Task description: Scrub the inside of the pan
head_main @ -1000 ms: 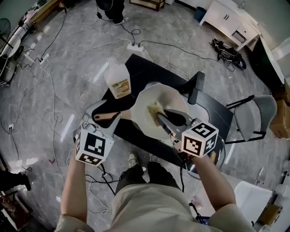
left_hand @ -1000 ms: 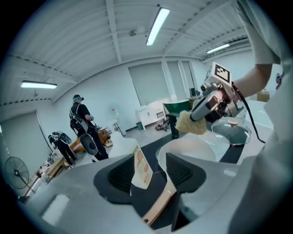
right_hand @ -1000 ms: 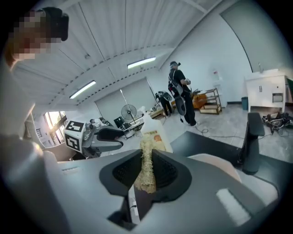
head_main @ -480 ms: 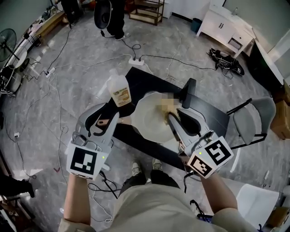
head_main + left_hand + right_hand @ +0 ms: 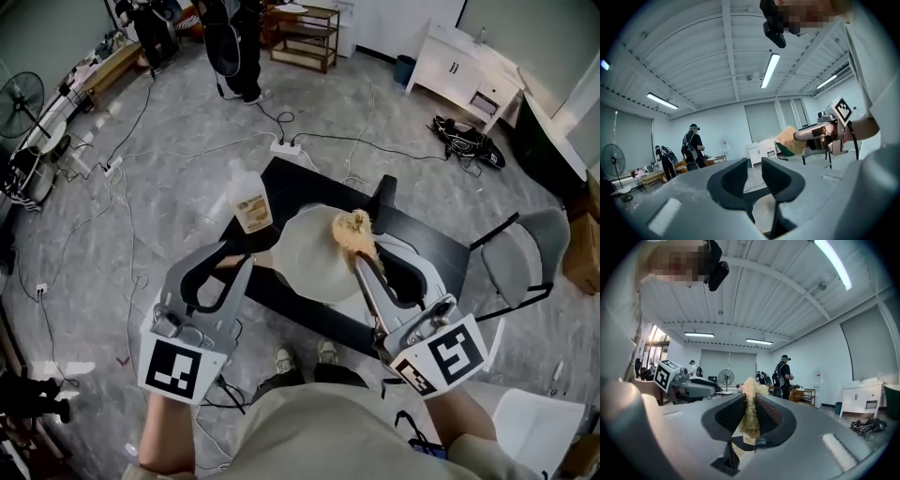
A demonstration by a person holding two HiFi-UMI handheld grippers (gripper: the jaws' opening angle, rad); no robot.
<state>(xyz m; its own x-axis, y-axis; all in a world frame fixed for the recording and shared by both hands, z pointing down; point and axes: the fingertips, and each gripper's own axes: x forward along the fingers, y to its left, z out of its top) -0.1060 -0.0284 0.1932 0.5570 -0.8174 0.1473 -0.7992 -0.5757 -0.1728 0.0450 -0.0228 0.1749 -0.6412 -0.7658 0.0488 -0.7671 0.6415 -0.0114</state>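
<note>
1. Your right gripper (image 5: 360,253) is clamped on the sponge (image 5: 353,231). In the right gripper view the yellow fibres are squeezed thin between the two pads, with a tuft standing out past the tips.
2. Your left gripper (image 5: 239,267) has its jaws closing. The left gripper view shows a narrow gap between the pads with nothing pinched in it, so it grips nothing yet.
3. The pan (image 5: 305,267) sits on the black table (image 5: 309,173), straight ahead of you and between the two grippers, with its pale inside facing up. A bottle (image 5: 247,199) stands just beside its far-left rim.
4. The relation that counts is this: the sponge lies over the far-right part of the pan, by the rim, and the bare inside stretches away from it to the left and near. The right gripper's long axis runs from near-right to far-left, reaching in over the near-right rim. Whether the sponge presses on the surface I cannot tell.
5. The pan's long axis runs left to right. Its handle (image 5: 228,262) points left, toward the left gripper, whose tips are right at it. So the left gripper is nearer the handle and the right is nearer the bowl.
6. My reading: the left gripper is about to pinch the handle to steady the pan. The scrub then calls for dragging the sponge left and near across the inside.
</note>
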